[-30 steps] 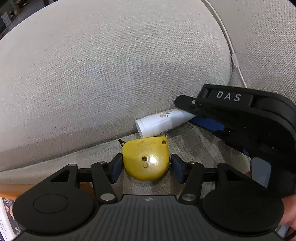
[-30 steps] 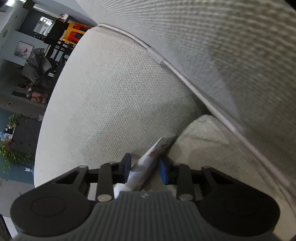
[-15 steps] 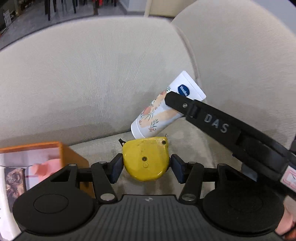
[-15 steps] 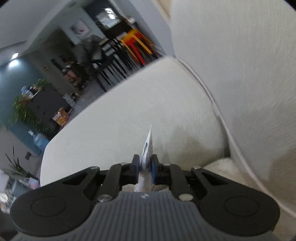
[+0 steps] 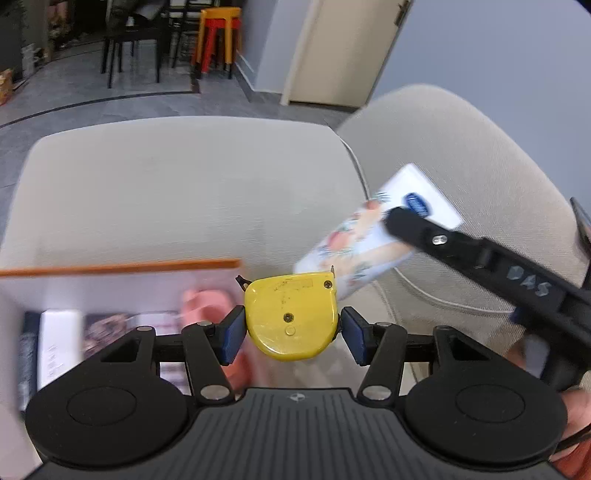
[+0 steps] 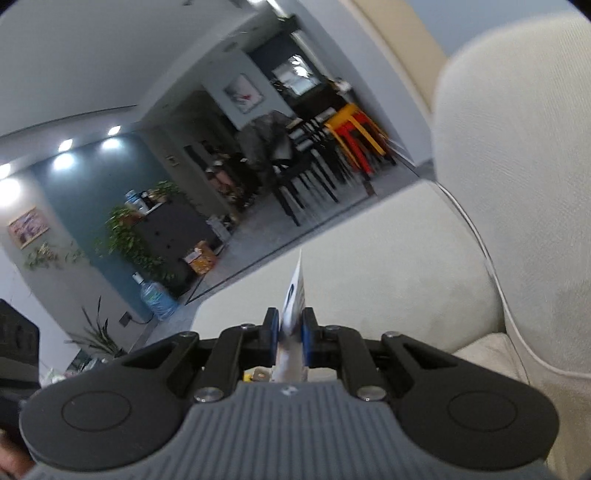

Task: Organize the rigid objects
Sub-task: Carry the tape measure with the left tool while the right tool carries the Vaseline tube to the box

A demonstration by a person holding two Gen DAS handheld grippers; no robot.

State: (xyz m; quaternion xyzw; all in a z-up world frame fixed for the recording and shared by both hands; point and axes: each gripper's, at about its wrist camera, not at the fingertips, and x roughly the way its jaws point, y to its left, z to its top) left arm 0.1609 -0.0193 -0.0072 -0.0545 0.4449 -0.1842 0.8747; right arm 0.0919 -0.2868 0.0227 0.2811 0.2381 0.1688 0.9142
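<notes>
My left gripper [image 5: 291,334] is shut on a yellow tape measure [image 5: 291,317], held above the sofa seat. My right gripper [image 6: 290,332] is shut on a white floral lotion tube [image 6: 293,295], seen edge-on in the right wrist view. In the left wrist view the tube [image 5: 354,240] hangs tilted in the air to the right, cap end down, with the right gripper's black finger [image 5: 443,240] across it. An orange-edged box [image 5: 110,295] with pictures on it lies low on the left, blurred.
A beige sofa armrest [image 5: 184,184] fills the middle, and the backrest cushion [image 5: 461,155] rises on the right. Beyond are grey floor, black chairs [image 5: 129,37], stacked red and yellow stools [image 5: 218,33] and a door [image 5: 343,48].
Both grippers have lifted away from the sofa seat, each carrying its object. The view has risen over the armrest into the room, and the orange-edged box has come into view on the left.
</notes>
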